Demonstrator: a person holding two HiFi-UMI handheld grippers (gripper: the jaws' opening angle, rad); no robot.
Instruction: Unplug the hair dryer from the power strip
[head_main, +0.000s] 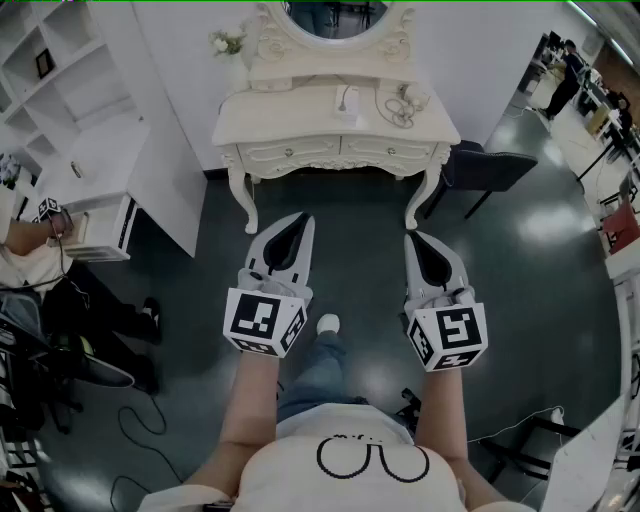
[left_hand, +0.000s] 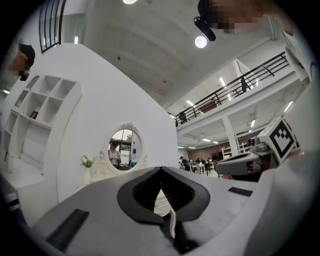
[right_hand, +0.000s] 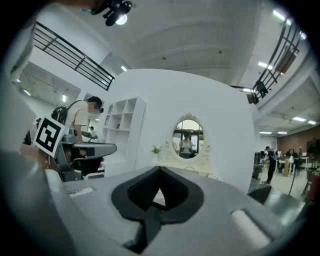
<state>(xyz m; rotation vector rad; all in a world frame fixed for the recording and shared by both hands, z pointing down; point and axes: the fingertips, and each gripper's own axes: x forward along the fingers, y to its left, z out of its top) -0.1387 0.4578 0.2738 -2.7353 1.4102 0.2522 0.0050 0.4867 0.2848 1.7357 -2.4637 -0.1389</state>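
Note:
A white dressing table (head_main: 300, 125) stands against the far wall. On its top lie a white power strip (head_main: 347, 103) and, to its right, a pale hair dryer (head_main: 413, 97) with a coiled cord (head_main: 398, 113). Whether the plug sits in the strip is too small to tell. My left gripper (head_main: 298, 222) and right gripper (head_main: 416, 240) hover side by side over the dark floor, short of the table's front edge. Both point at the table. Each is shut with nothing between its jaws, as the left gripper view (left_hand: 161, 171) and right gripper view (right_hand: 160, 170) show.
An oval mirror (head_main: 335, 18) and a small vase of flowers (head_main: 228, 44) stand at the table's back. A dark chair (head_main: 492, 168) is to its right, white shelves (head_main: 55, 60) and a cabinet (head_main: 115, 185) to its left. A person (head_main: 30, 262) sits far left. Cables (head_main: 140, 430) lie on the floor.

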